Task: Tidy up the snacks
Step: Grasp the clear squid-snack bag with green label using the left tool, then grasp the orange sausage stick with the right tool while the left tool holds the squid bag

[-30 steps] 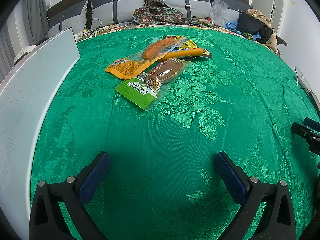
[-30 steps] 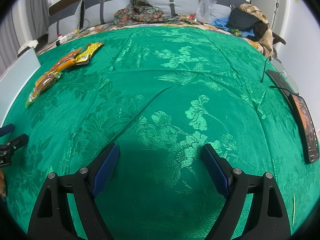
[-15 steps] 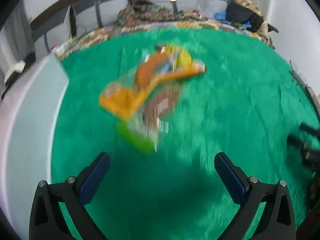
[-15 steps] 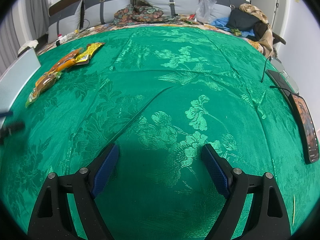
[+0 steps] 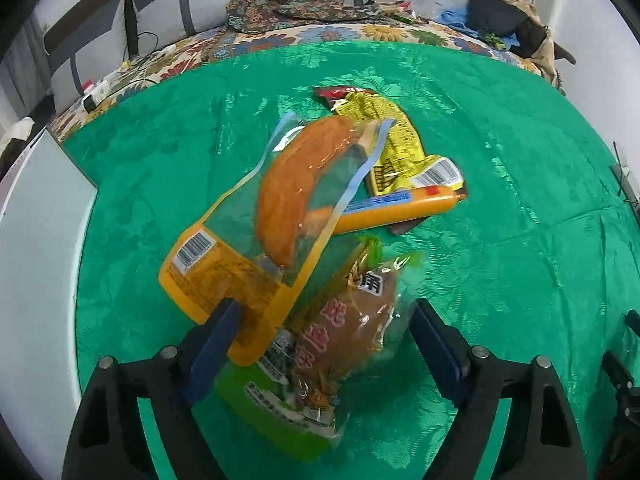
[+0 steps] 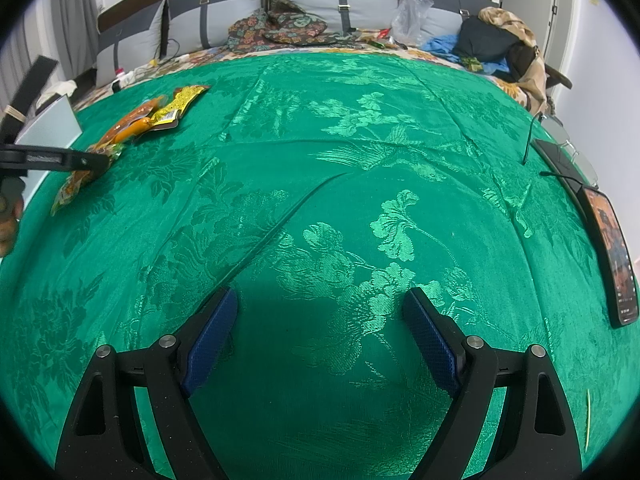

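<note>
Hovering the left tongs (image 5: 324, 304) over a green bedspread (image 5: 500, 240) and tilting them steeply downward, with a white board (image 5: 36, 260) lying flat well off to their left. Closing the jaws around the near ends of two snack packets without yet pressing on either. Meeting the corner of an orange-backed packet (image 5: 224, 264) with the left pad (image 5: 216, 336), though touching or merely overlapping cannot be told. Framing a green-edged packet (image 5: 344, 328) of brown meat between the pads, just right of the orange one and partly tucked under it, while leaving a clear gap at the right pad (image 5: 436, 344). Pointing ahead, beyond the fingertips, at an orange sausage stick (image 5: 400, 208) lying crosswise, and farther ahead at a yellow packet (image 5: 384, 128), all four overlapping in one loose heap. Looking from the right wrist view, finding that same heap far off to the upper left of the right tongs (image 6: 320, 292), with the left tongs reaching in over its near end. Holding the right tongs wide apart above bare bedspread, gripping nothing and touching nothing. Passing on to the right of these tongs, spotting a phone (image 6: 612, 248) lying at the bedspread's edge, and beyond it a pair of glasses (image 6: 576, 152). Facing, far ahead of both tongs, a row of grey pillows (image 6: 340, 0) against the headboard, with clothes piled at the right end.
</note>
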Available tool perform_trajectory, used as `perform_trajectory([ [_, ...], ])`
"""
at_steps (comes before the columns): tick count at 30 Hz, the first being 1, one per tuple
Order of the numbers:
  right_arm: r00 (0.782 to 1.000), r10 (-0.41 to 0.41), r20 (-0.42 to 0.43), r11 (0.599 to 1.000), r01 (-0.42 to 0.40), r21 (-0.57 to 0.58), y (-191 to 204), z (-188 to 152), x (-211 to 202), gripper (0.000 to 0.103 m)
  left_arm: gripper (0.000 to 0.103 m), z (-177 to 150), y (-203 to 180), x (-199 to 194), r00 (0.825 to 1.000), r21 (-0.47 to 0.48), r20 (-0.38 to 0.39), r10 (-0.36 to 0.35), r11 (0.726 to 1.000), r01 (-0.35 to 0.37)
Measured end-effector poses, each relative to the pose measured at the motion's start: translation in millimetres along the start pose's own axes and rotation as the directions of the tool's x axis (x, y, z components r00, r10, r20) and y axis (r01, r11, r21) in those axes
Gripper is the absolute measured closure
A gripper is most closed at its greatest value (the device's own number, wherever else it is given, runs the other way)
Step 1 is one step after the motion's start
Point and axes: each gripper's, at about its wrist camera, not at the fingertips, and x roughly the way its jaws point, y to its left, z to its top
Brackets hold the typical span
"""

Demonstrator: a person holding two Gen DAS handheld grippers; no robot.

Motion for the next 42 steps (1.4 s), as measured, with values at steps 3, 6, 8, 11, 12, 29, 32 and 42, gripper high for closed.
perform_trajectory([
  [3,1.000,0.000,0.000,1.000,0.000,0.000,0.0,0.0,0.0,0.015,0.033,-2.5,4.9,-7.6,0.998,-0.011,0.006,-0.062,0.998,0.062],
  [6,1.000,0.000,0.000,1.000,0.000,0.000,0.6,0.0,0.0,0.015,0.037,-2.0,6.7,-15.5,0.992,-0.002,-0.004,-0.129,0.992,0.129],
  [8,1.000,0.000,0.000,1.000,0.000,0.000,0.2,-0.1,0.0,0.015,0.036,-0.3,6.1,-18.2,0.987,0.007,-0.020,-0.162,0.987,0.162],
  [11,1.000,0.000,0.000,1.000,0.000,0.001,0.8,-0.1,0.0,0.015,0.033,2.7,0.0,-12.0,0.990,0.043,-0.046,-0.135,0.990,0.137],
  [12,1.000,0.000,0.000,1.000,0.000,0.001,0.6,-0.1,0.0,0.015,0.033,3.3,-3.6,-8.9,0.993,0.065,-0.052,-0.107,0.992,0.110],
  [29,1.000,0.001,0.000,1.000,-0.001,0.001,0.8,-0.2,0.0,0.015,0.065,4.6,-22.3,-9.6,0.994,0.057,-0.037,-0.099,0.993,0.101],
  [32,1.000,0.001,0.000,1.000,-0.001,0.002,0.2,-0.3,0.2,0.015,0.067,-8.0,-21.4,-23.5,0.996,0.046,-0.016,-0.093,0.995,0.094],
  [42,1.000,0.001,0.000,1.000,-0.001,0.002,0.3,-0.3,0.1,0.015,0.070,-106.7,9.5,-83.3,0.999,-0.065,0.016,-0.045,0.997,0.046],
])
